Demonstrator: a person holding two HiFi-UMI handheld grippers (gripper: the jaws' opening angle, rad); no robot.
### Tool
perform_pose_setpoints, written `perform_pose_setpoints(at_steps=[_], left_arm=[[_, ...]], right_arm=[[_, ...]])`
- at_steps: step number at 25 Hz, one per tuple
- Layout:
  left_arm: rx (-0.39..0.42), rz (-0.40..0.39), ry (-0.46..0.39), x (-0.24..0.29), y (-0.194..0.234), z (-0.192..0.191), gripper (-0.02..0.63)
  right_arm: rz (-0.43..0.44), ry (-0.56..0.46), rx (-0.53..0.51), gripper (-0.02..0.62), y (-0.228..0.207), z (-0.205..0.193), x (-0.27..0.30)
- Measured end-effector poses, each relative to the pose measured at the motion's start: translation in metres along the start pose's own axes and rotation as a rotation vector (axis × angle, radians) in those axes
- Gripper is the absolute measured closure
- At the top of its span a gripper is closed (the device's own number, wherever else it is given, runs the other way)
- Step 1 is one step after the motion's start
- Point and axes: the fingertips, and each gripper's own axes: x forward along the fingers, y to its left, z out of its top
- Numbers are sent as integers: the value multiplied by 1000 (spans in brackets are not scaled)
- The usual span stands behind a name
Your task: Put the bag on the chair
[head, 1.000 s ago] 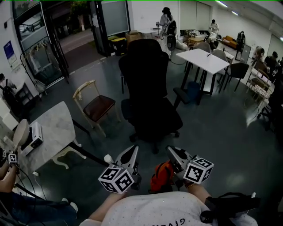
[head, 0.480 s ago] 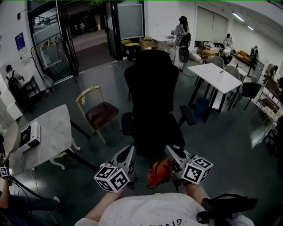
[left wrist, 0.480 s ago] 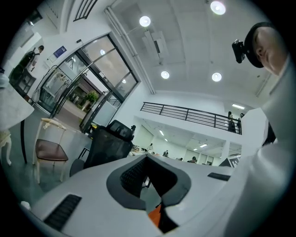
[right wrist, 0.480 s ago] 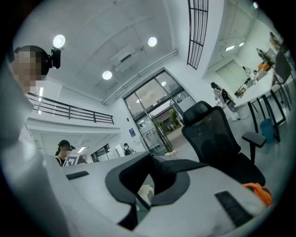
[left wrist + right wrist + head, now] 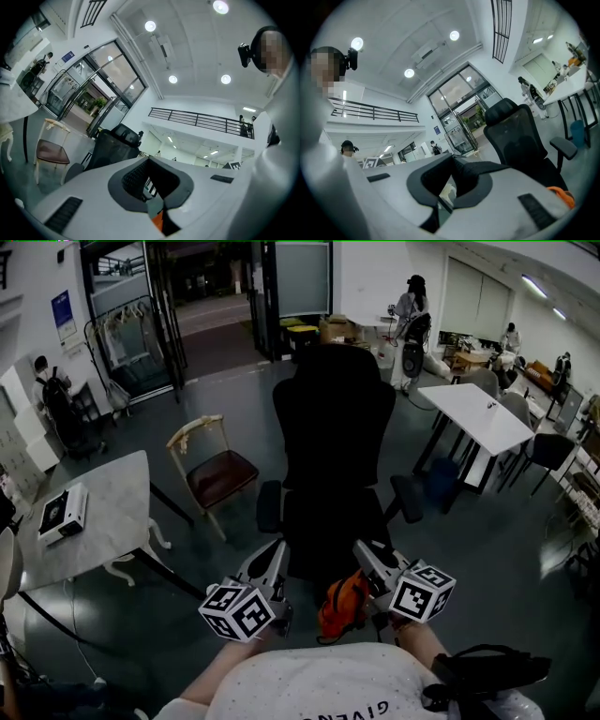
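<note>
A black office chair [image 5: 333, 456] stands straight ahead, its seat facing me; it also shows in the right gripper view [image 5: 515, 136] and the left gripper view [image 5: 112, 147]. A small orange bag [image 5: 342, 606] hangs close to my chest, between the two grippers. My right gripper [image 5: 366, 554] is just above it with its jaws together [image 5: 452, 159], apparently pinching a dark strap of the bag; an orange edge [image 5: 560, 194] shows low right. My left gripper [image 5: 275, 554] is beside the bag, jaws meeting [image 5: 149, 160], orange visible below them.
A wooden chair with a red seat [image 5: 214, 474] stands left of the office chair. A marble table [image 5: 94, 512] with a small box is at the left. A white table [image 5: 473, 413] and dark chairs are at the right. People stand far back.
The office chair has come closer and stands more central. Both grippers and the orange bag stay at my chest, hardly shifted.
</note>
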Motion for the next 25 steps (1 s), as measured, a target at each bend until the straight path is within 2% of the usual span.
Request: perform_pose_setpoints(at_steps=[9, 18, 25], left_arm=[[13, 34, -12, 19, 6, -2, 604], [6, 61, -3, 23, 13, -7, 606], [46, 72, 12, 35, 15, -9, 604]], right_arm=[[28, 45, 1, 604, -25, -1, 12], [61, 74, -2, 604, -30, -5, 22], [74, 62, 12, 604, -42, -5, 29]])
